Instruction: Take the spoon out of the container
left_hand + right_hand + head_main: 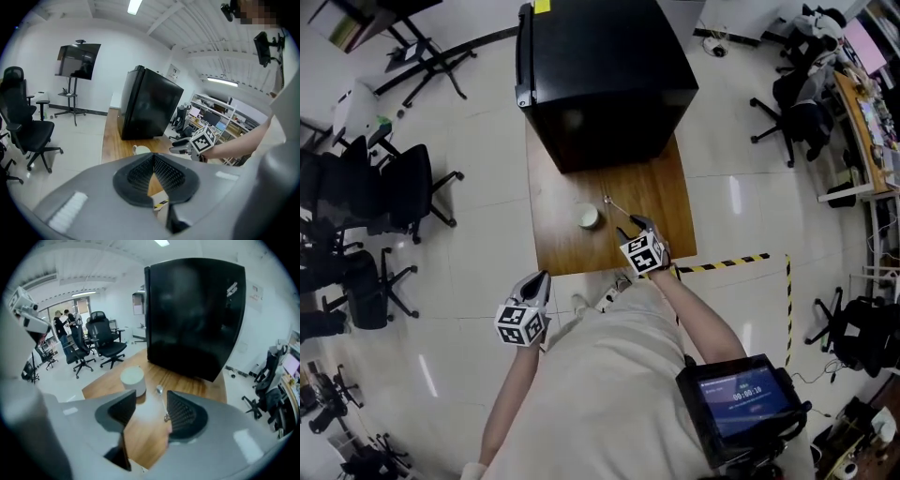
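Note:
A small white cup, the container (588,217), stands on the wooden table (567,253). The metal spoon (615,204) lies flat on the wood just right of it, outside the cup. My right gripper (636,223) hovers above the table's near right part, open and empty. In the right gripper view the spoon (162,402) shows on the table beyond the gap of the right gripper (151,397), with the cup (133,378) to its left. My left gripper (546,277) hangs off the table's near edge. Its pads meet at the tips of the left gripper (153,157) with nothing between them.
A big black box (600,75) fills the far half of the table. Office chairs (394,187) stand on the floor to the left, more chairs (792,112) to the right. Yellow-black tape (741,262) marks the floor by the table's right corner.

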